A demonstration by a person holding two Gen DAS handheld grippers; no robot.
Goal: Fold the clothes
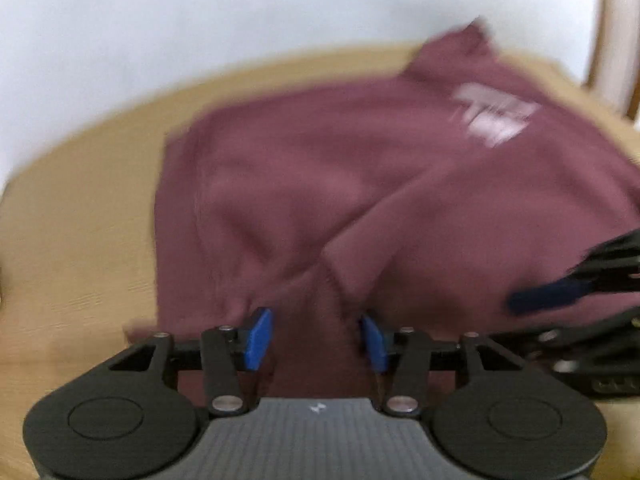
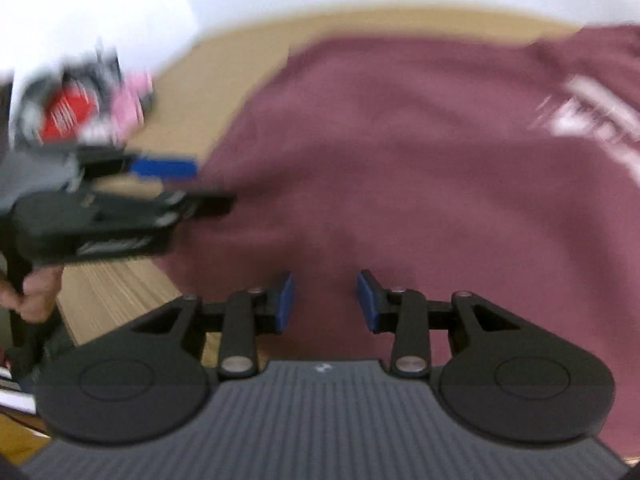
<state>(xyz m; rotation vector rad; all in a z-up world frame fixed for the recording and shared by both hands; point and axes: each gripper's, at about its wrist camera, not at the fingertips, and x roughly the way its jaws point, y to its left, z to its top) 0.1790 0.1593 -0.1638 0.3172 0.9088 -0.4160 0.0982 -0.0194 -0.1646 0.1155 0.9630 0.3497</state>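
A maroon sweatshirt [image 1: 320,184] with a pale chest print [image 1: 494,118] lies spread on a light wooden table [image 1: 80,248]; a sleeve or fold lies diagonally across it. My left gripper [image 1: 316,338] is open, its blue pads either side of a ridge of the cloth at the near hem. My right gripper [image 2: 326,302] is open just over the sweatshirt [image 2: 400,168] near its near edge. Each gripper shows in the other's view: the right one [image 1: 560,292] at the right edge, the left one [image 2: 160,184] at the left. Both views are motion-blurred.
A white wall [image 1: 200,20] runs behind the table. A blurred red, pink and white object [image 2: 80,108] sits at the table's far left. The table's near left edge [image 2: 100,300] shows, with a hand [image 2: 32,292] holding the left gripper.
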